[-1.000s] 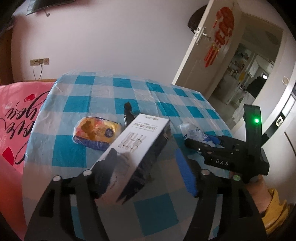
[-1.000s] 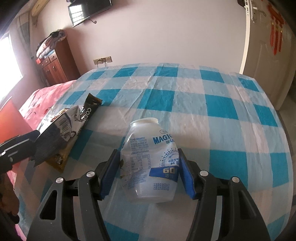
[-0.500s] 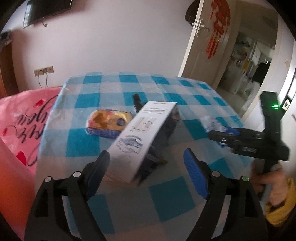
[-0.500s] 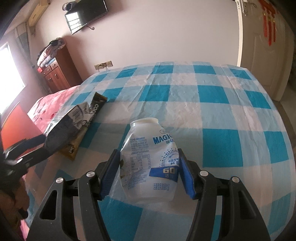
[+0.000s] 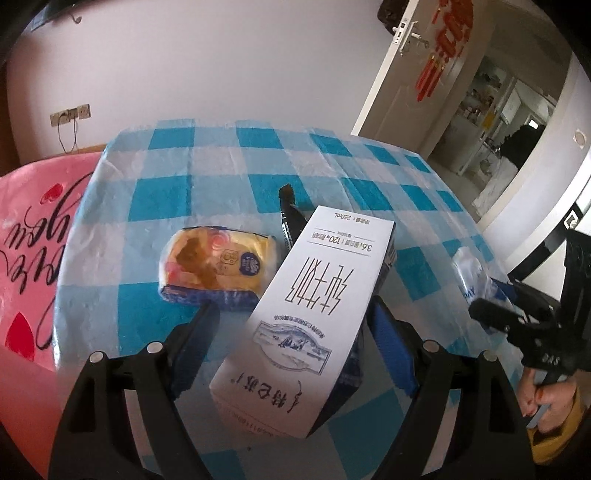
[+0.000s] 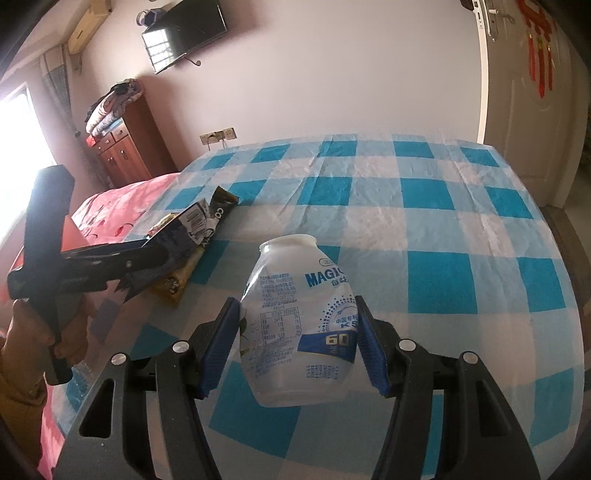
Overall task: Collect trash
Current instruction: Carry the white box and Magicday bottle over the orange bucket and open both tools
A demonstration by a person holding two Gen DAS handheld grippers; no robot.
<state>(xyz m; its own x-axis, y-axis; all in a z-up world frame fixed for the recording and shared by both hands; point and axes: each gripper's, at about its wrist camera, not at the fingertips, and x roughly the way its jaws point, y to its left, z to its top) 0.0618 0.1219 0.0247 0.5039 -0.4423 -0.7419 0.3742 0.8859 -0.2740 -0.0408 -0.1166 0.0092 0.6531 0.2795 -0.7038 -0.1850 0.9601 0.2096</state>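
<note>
over checked cloth: l gripper jaws closing round milk carton, r gripper pinching bottle

Checked table: snack pack, wrapper, carton.

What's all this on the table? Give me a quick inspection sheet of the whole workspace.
Surface: blue checked tablecloth.
Job's things: milk carton; yogurt bottle; yellow snack pack; dark wrapper.
Clutter: nothing seen.
Grippers: left gripper jaws closing around the carton, left pad clear of it; right gripper clamps the bottle.
Cables: cords at wall socket.
Surroundings: open door, pink bedding, wall television.
</note>
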